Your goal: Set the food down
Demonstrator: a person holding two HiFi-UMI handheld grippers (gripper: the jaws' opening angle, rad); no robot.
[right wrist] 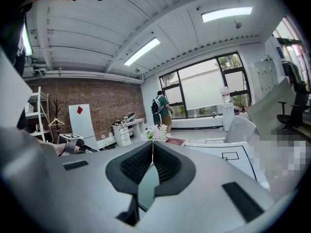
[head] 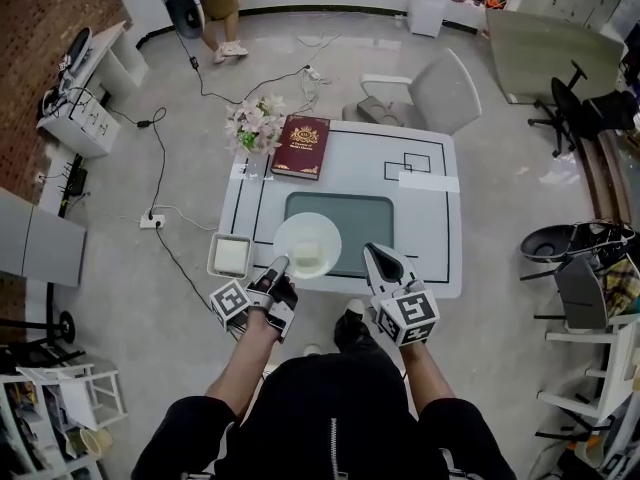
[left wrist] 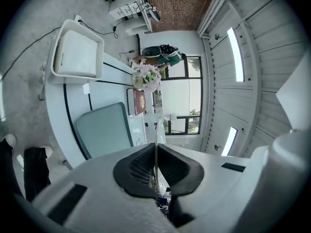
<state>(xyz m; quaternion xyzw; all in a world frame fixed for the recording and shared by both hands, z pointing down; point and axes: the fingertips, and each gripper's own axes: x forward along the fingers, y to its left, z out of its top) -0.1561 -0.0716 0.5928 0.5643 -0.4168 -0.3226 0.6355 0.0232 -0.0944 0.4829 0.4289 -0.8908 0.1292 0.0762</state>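
The desk [head: 440, 238] carries a teal mat [head: 360, 218]. The plate [head: 300, 230] is over the mat's near-left corner, at the desk's near edge. A tray [head: 214, 256] lies at the desk's near-left corner. The food [head: 306, 260] sits on the plate. The left gripper [head: 282, 262] is clamped on the plate's rim. The right gripper [head: 372, 253] is closed and empty.

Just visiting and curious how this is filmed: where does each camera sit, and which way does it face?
Head view: on the person's head, facing steeply down at the table; arms, left gripper and right gripper show.
Left gripper view: on that gripper, rolled sideways, facing across the table; its jaws pinch the plate rim.
Right gripper view: on that gripper, facing level towards the windows; its shut jaws and the left hand show.
Shared: book and flowers appear in all three.
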